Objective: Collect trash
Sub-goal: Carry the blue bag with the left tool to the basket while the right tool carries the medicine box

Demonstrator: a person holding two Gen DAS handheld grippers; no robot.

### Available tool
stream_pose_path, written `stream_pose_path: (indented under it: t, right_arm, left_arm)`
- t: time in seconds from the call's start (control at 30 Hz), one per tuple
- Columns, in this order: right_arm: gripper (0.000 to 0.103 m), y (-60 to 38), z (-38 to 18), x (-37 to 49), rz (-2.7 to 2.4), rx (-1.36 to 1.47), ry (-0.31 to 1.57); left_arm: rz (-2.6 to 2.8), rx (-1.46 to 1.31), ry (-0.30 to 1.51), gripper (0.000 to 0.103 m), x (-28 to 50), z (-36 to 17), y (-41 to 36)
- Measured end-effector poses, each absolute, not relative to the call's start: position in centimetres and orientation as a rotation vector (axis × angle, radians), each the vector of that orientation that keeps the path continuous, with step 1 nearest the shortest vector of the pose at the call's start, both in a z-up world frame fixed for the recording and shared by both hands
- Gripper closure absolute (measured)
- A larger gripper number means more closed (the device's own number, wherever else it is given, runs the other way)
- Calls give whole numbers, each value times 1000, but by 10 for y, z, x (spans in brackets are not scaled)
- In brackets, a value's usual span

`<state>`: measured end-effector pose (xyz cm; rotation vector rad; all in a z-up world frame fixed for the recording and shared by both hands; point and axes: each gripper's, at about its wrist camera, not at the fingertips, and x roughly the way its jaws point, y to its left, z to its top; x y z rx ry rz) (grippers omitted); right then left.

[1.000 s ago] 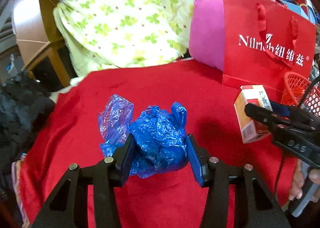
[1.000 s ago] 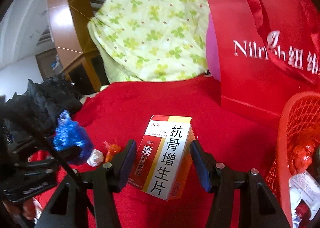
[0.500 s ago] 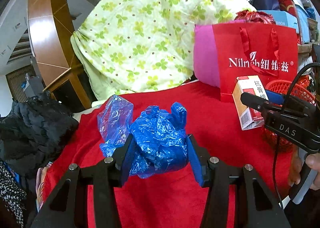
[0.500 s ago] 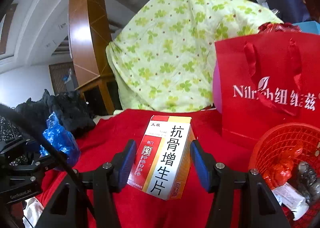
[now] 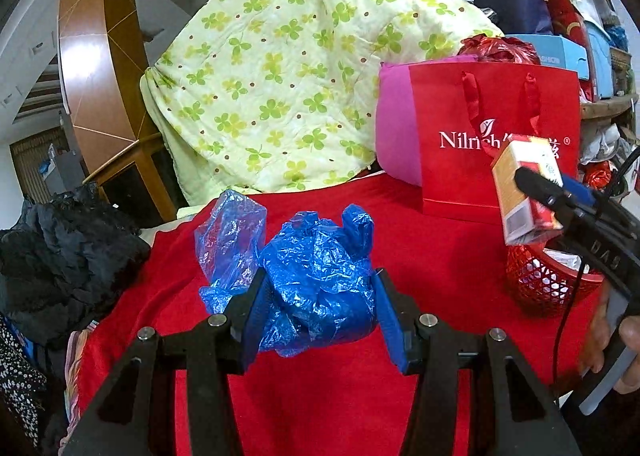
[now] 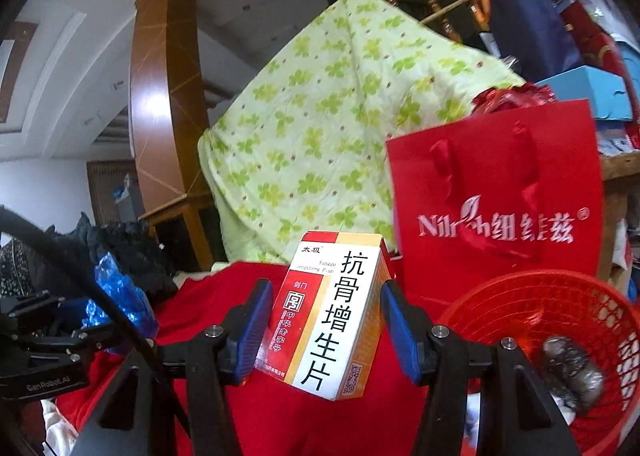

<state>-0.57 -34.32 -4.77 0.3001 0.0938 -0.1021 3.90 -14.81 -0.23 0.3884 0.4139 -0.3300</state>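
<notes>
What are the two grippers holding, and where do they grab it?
The left gripper squeezes a crumpled blue plastic bag around its bunched middle. The right gripper clamps a medicine box by its two narrow sides.

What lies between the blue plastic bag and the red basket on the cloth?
Only bare red cloth, as the left wrist view shows; the blue plastic bag sits left, the red basket right.

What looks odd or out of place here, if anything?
Nothing is spilled or broken. The medicine box sits tilted in the right claw, and the blue plastic bag in the left claw is crumpled. Both are held above the red cloth.
</notes>
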Motion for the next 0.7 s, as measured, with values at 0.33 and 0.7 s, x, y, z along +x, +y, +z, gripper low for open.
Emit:
stream_pose_path:
  t: [0.33, 0.7]
  right_arm:
    - [45, -382, -48, -31, -166, 336, 60]
    - [44, -424, -53, -58, -219, 398, 33]
  left_arm:
    - [-359, 411, 417, 50, 28, -6, -174]
    - [-403, 438, 424, 50, 20, -12, -205]
